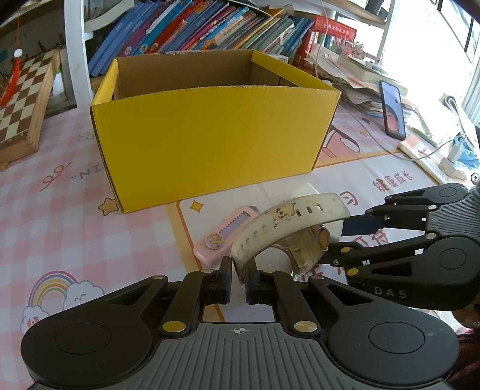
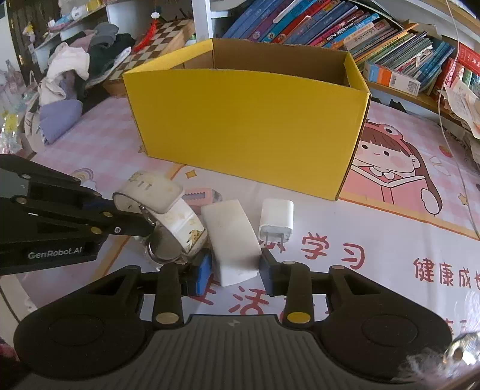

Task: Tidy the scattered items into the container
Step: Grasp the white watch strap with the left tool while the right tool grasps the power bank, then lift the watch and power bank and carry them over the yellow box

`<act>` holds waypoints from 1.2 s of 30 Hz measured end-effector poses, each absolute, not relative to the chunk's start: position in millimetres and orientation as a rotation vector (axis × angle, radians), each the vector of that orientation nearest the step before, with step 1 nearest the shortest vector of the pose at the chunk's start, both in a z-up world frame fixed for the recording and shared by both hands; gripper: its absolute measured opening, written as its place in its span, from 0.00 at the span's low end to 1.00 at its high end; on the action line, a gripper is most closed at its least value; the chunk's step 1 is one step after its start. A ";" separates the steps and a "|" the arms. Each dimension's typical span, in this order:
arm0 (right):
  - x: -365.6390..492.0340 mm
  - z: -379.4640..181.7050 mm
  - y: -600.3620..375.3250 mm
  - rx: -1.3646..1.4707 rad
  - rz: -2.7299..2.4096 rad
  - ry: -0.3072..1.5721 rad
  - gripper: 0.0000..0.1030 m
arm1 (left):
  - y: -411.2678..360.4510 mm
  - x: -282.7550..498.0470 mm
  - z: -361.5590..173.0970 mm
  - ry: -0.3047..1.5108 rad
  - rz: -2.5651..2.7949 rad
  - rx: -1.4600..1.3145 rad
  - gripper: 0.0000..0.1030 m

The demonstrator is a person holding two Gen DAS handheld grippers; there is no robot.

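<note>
A yellow cardboard box (image 1: 210,132) (image 2: 249,120) stands open on the table behind the items. My left gripper (image 1: 238,280) is shut on the strap of a white watch (image 1: 285,225), also seen in the right wrist view (image 2: 168,210). My right gripper (image 2: 235,268) has its jaws on both sides of a white eraser block (image 2: 231,240), touching it or nearly so. A white charger plug (image 2: 276,220) stands just right of the eraser. A pink eraser case (image 1: 222,237) (image 2: 199,195) lies behind the watch.
A pink cartoon table mat (image 1: 60,210) covers the table. A chess board (image 1: 21,99) stands at the far left. Books (image 2: 360,27) line the shelf behind the box. A phone (image 1: 393,109), papers and a power strip (image 1: 432,159) are at the right. Clothes (image 2: 75,75) are piled at the left.
</note>
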State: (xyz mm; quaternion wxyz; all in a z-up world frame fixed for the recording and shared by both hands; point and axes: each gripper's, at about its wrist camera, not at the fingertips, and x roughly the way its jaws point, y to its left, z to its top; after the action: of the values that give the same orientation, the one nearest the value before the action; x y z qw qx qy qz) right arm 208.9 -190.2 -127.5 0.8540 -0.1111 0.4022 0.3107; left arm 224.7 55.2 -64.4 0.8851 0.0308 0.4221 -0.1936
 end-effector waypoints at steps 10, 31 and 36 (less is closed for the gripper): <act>203.8 -124.4 -191.8 -0.244 0.654 0.845 0.25 | 55.3 223.8 -63.6 0.877 -0.418 0.057 0.03; 165.4 -105.6 -226.7 -0.235 0.680 0.791 0.23 | 67.9 182.1 -49.3 0.859 -0.292 -0.114 0.01; 158.4 -102.6 -236.3 -0.235 0.685 0.782 0.23 | 59.8 172.9 -43.3 0.837 -0.291 -0.106 0.01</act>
State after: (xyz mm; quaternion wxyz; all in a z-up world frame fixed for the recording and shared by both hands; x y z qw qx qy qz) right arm 158.4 -236.3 -102.6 0.8612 -0.1122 0.3729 0.3265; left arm 172.9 59.8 -43.3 0.9022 -0.0513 0.4046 -0.1405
